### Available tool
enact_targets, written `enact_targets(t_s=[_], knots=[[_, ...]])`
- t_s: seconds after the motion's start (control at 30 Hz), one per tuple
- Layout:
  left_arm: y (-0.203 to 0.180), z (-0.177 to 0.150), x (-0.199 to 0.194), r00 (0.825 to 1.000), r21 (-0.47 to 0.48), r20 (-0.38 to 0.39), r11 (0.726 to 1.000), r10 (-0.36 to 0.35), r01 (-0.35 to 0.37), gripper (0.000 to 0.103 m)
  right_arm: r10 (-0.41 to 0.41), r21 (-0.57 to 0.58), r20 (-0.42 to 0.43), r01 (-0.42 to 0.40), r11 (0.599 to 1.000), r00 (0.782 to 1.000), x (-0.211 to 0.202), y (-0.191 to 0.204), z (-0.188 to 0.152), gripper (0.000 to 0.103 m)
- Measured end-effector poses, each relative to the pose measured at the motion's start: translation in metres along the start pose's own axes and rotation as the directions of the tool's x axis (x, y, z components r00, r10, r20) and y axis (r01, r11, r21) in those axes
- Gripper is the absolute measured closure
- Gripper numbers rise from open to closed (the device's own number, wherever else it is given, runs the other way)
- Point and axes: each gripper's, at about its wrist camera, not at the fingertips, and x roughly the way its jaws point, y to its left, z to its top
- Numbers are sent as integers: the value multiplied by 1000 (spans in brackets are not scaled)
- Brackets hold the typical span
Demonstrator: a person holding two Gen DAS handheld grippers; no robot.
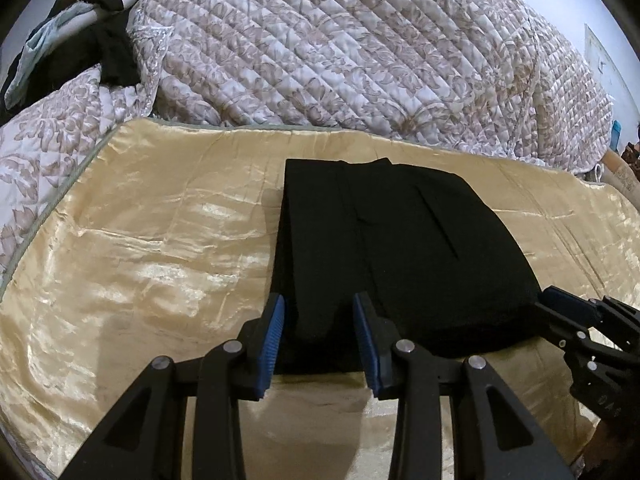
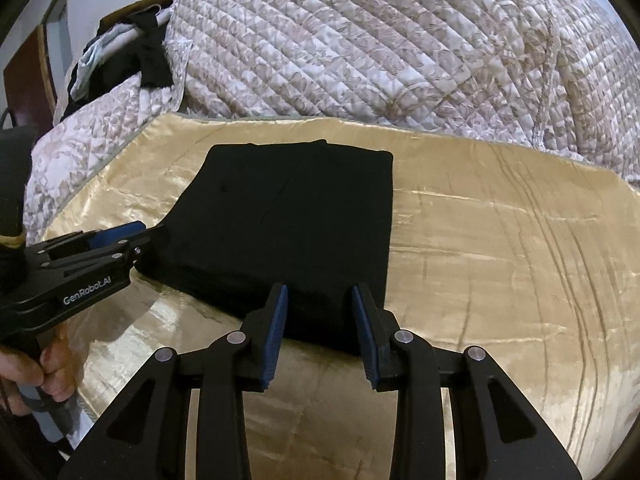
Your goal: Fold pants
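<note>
Pants (image 1: 396, 248) lie folded on our gold satin cover (image 1: 140, 248), long axis running away from us. Near edge sits between both grippers' parted pads: left gripper (image 1: 319, 336) at its left corner, right gripper (image 2: 319, 330) at its right. Contact seems absent, though black hides it. Only the right view shows the hand (image 2: 36, 376).

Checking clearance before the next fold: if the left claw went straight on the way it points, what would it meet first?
The pants. The left claw already has their near edge between its blue pads, seemingly without pressing it, so going on would push into the folded black cloth on the gold sheet. Depth is hard to judge.
</note>
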Motion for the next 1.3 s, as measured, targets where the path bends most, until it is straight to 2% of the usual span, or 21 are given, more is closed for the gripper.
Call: enact_targets(t_s=[0.13, 0.43, 0.57, 0.73, 0.8, 0.9, 1.03, 1.3], knots=[[3, 0, -1, 1000, -17, -7, 1000, -5, 5, 62, 8, 13, -2, -8, 1000, 1000, -3, -1, 1, 70], [10, 3, -13, 999, -21, 5, 999, 50, -49, 63, 6, 18, 50, -7, 1000, 999, -18, -3, 7, 72], [12, 2, -8, 998, -22, -10, 998, 58, -59, 63, 18, 61, -6, -18, 998, 1000, -5, -9, 4, 72], [14, -4, -18, 998, -40, -17, 997, 59, -60, 63, 2, 72, 14, -3, 997, 1000, -19, -11, 3, 73], [10, -13, -20, 999, -33, -40, 999, 32, -33, 63, 38, 74, 3, -38, 997, 999, -23, -8, -2, 72], [1, -24, -16, 996, -3, -85, 1000, 24, -24, 63, 16, 25, -47, -15, 1000, 999, -18, 0, -13, 72], [-7, -33, -5, 989, 20, -143, 1000, 25, -23, 62, 6, 22, -120, -3, 1000, 993, -5, -2, -21, 72], [-8, -35, -5, 989, 29, -138, 999, 46, -42, 56, -16, -18, -131, 14, 1000, 991, -1, 2, -22, 64]])
